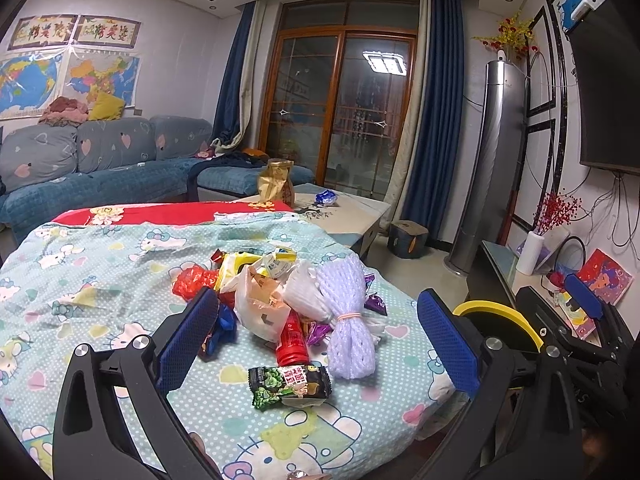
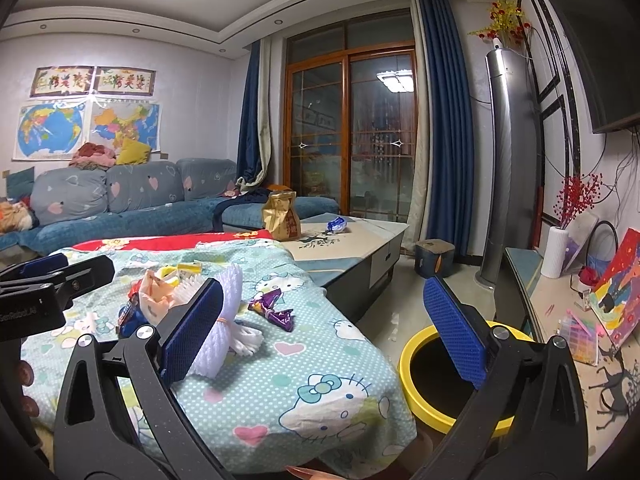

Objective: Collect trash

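While both claws gape empty, you face the trash pile (image 1: 280,304).
Left gripper (image 1: 316,340) brackets it on the blanket (image 1: 100,264); right gripper (image 2: 324,328) overhangs the yellow-rimmed bin (image 2: 416,392) beside that blanket, ready for drop-offs.

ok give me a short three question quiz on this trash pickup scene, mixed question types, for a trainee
1. True or false: the left gripper is shut on the red bottle.
2. Which item lies nearest the camera in the left wrist view? A) green snack packet B) white foam net C) purple wrapper
3. Fill in: the bin beside the covered table has a ____ rim.

Key: 1 false, both grippers are open, the right gripper too. 2 A. 3 yellow.
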{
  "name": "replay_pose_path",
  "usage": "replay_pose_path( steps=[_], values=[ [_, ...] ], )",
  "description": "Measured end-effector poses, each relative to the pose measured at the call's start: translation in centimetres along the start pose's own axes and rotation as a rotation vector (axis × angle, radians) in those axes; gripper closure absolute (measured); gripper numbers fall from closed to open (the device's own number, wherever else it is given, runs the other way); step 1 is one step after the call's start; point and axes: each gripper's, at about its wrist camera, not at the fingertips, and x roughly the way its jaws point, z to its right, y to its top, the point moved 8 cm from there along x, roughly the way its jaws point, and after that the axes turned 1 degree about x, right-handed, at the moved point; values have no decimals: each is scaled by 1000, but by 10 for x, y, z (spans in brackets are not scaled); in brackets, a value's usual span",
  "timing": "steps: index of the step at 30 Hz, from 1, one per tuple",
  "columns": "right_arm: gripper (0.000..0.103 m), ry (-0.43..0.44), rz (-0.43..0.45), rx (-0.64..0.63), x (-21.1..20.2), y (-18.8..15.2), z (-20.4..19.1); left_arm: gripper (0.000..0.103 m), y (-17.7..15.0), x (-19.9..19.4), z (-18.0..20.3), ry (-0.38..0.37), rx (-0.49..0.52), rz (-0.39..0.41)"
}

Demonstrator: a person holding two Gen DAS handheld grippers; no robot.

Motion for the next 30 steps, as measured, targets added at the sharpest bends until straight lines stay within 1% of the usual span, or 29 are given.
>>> replay_pose_path(
  steps=[11, 18, 22, 26, 30],
  values=[
    [11, -1, -6, 1, 2, -3, 0, 6, -3, 3, -1, -2, 0, -11],
    [11, 16, -39, 6, 9, -11, 1, 6, -8, 10, -2, -20, 1, -23],
    [11, 38, -56, -3, 13, -13, -2, 6, -7, 19, -6, -30, -10, -26],
    [11, 59, -75, -8, 18, -14, -5, 6, -3, 30, -13, -35, -45, -37],
    [11, 80, -90, -11, 26, -12, -9, 6, 3, 43, -25, -18, -68, -41]
  ],
)
